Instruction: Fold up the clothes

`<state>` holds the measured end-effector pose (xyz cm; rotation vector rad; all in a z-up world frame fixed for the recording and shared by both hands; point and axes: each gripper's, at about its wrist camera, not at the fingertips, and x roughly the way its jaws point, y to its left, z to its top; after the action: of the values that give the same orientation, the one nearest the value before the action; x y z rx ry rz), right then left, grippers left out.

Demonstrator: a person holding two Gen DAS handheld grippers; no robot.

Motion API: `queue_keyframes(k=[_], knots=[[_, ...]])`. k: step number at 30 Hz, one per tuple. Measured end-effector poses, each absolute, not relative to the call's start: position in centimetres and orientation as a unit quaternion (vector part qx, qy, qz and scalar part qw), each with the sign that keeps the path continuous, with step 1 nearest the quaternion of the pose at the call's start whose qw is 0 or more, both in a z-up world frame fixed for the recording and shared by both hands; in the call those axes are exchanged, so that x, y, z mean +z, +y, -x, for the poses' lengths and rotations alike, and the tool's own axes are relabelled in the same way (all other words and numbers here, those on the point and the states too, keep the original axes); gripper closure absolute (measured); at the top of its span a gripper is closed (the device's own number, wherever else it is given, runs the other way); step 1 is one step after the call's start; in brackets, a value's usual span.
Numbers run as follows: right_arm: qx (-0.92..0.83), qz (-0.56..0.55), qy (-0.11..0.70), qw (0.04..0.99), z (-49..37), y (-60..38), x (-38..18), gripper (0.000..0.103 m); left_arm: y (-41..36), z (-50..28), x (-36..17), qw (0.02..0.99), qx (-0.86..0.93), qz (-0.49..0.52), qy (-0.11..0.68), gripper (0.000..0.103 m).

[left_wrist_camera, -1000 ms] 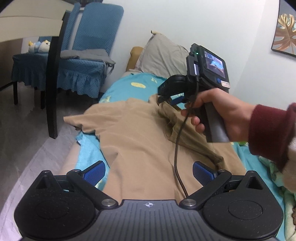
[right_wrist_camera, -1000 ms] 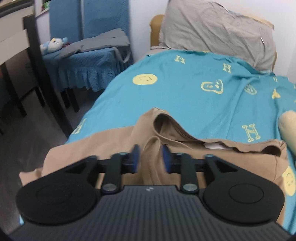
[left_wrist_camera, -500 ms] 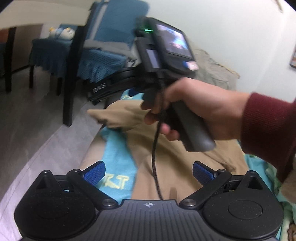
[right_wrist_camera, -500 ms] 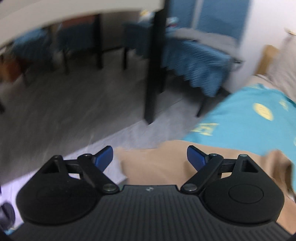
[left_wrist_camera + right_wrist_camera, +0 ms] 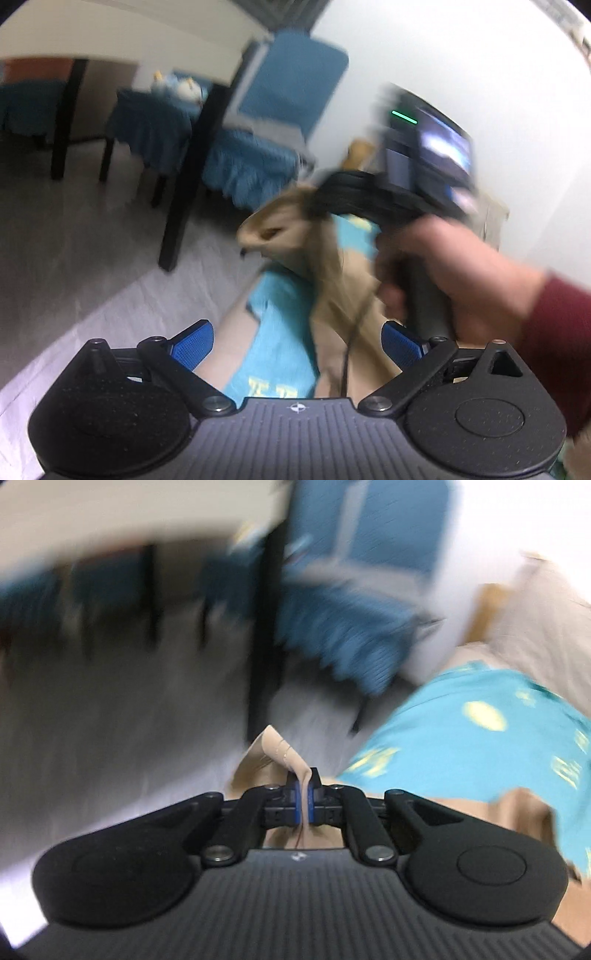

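Blue chair (image 5: 291, 92), dark table leg (image 5: 192, 177)

Blue chairs (image 5: 291, 92), grey floor (image 5: 85, 236)

Motion blur smears both views. In the left wrist view the right gripper (image 5: 314, 206) is a dark streak, its fingertips lost in the tan garment (image 5: 295, 229). The hand (image 5: 454, 273) is soft-edged, its red sleeve (image 5: 557, 332) cut off by the frame. The chairs (image 5: 343, 627) are perhaps two; their outlines run together.
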<state>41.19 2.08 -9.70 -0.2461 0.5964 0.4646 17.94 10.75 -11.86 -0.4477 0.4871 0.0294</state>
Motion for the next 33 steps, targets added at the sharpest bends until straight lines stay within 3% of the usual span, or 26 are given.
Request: queue_keyframes(k=[5,8,14,18,20,22,24,27,31,32,33], knots=[[0.120,-0.051,0.230,0.964,-38.9,-9.4,-6.4,0.097,9.7,-17.0,-10.7,0.955,-0.020,0.209,0.208,0.004],[0.036,-0.145,0.217,0.965,-37.1,-17.1,-7.3,0.097,8.2,-16.9,-10.5,0.957,-0.055,0.195,0.207,0.004],[-0.065,-0.242,0.288,0.924,-35.2,-27.0,-13.3,0.094,5.7,-17.7,-11.8,0.951,-0.103,0.168,0.240,0.004],[-0.052,-0.272,0.315,0.908,-34.5,-28.7,-14.2,0.090,4.3,-17.7,-12.6,0.951,-0.115,0.143,0.250,0.004],[-0.042,-0.275,0.322,0.905,-34.1,-29.1,-14.1,0.069,4.0,-17.6,-12.8,0.950,-0.118,0.139,0.253,0.004],[-0.033,-0.252,0.305,0.918,-33.2,-28.6,-13.1,0.026,3.9,-17.5,-12.8,0.949,-0.119,0.142,0.257,0.004],[-0.013,-0.229,0.270,0.935,-32.7,-28.3,-12.4,0.017,3.9,-17.4,-12.8,0.948,-0.120,0.144,0.259,0.004],[0.027,-0.211,0.241,0.947,-33.0,-27.7,-11.7,0.019,3.8,-17.5,-13.0,0.946,-0.122,0.146,0.263,0.004],[0.057,-0.207,0.272,0.938,-36.1,-26.4,-11.9,0.024,4.0,-17.8,-13.2,0.944,-0.124,0.147,0.268,0.004],[0.056,-0.211,0.283,0.934,-37.0,-26.3,-11.9,0.026,4.1,-17.9,-13.3,0.943,-0.125,0.149,0.270,0.004],[0.057,-0.218,0.296,0.928,-37.9,-26.2,-12.0,0.034,4.1,-18.0,-13.4,0.942,-0.126,0.151,0.272,0.004]])
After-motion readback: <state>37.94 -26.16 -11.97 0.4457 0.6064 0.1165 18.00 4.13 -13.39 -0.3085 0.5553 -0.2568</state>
